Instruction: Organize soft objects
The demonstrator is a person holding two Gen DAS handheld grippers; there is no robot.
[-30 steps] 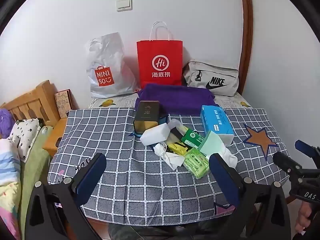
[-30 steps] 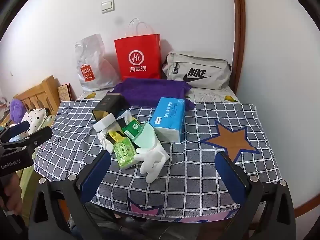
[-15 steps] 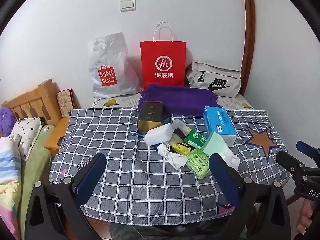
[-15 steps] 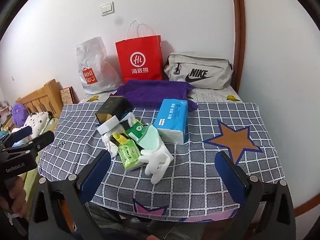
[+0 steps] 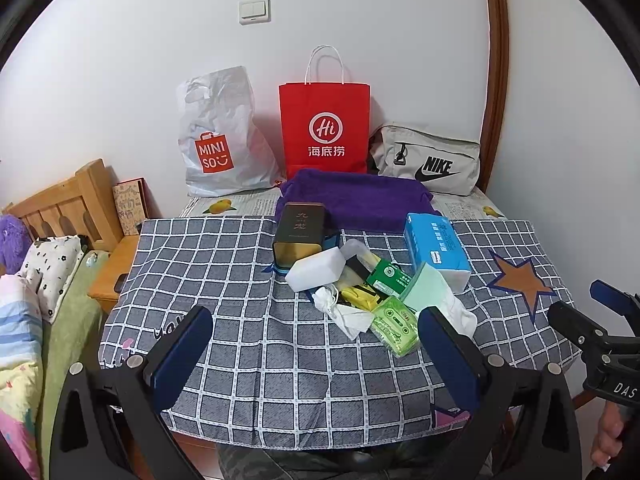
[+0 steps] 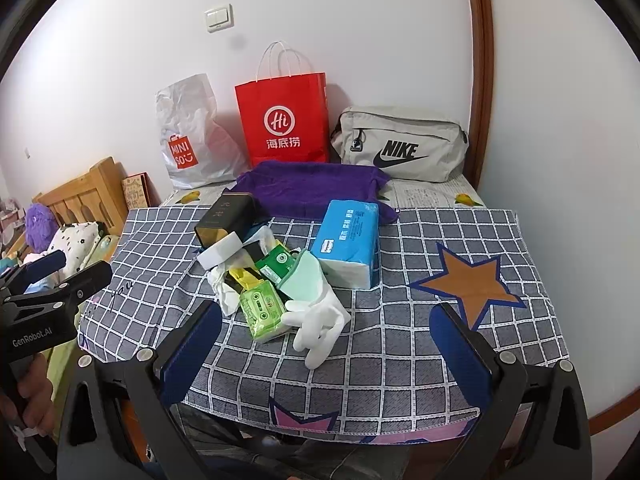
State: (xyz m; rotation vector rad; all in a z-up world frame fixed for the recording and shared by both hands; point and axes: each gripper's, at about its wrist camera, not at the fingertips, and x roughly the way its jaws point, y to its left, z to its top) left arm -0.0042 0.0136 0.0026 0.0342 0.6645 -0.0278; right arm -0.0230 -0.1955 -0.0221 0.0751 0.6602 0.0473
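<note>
A pile of small items lies mid-table on the checked cloth [image 5: 224,280]: a white glove [image 6: 320,320], a light green tissue pack [image 6: 262,310], a dark green pack [image 6: 278,262], a white foam block [image 5: 316,270], a crumpled white tissue [image 5: 344,314], a blue tissue pack [image 5: 436,246] and a dark tin [image 5: 300,226]. A folded purple towel [image 5: 356,196] lies behind them. My left gripper [image 5: 316,336] is open and empty, near the front edge. My right gripper [image 6: 328,332] is open and empty, just in front of the glove.
A white Miniso bag [image 5: 220,136], a red paper bag [image 5: 324,128] and a grey Nike pouch [image 5: 428,160] stand against the wall at the back. A wooden bed frame [image 5: 68,200] with bedding is left of the table. A brown star patch [image 6: 468,284] marks the cloth's right side.
Both grippers have tilted up and drawn back a little, so the table items sit lower and smaller in view. Nothing on the table has moved. Both jaws stay open.
</note>
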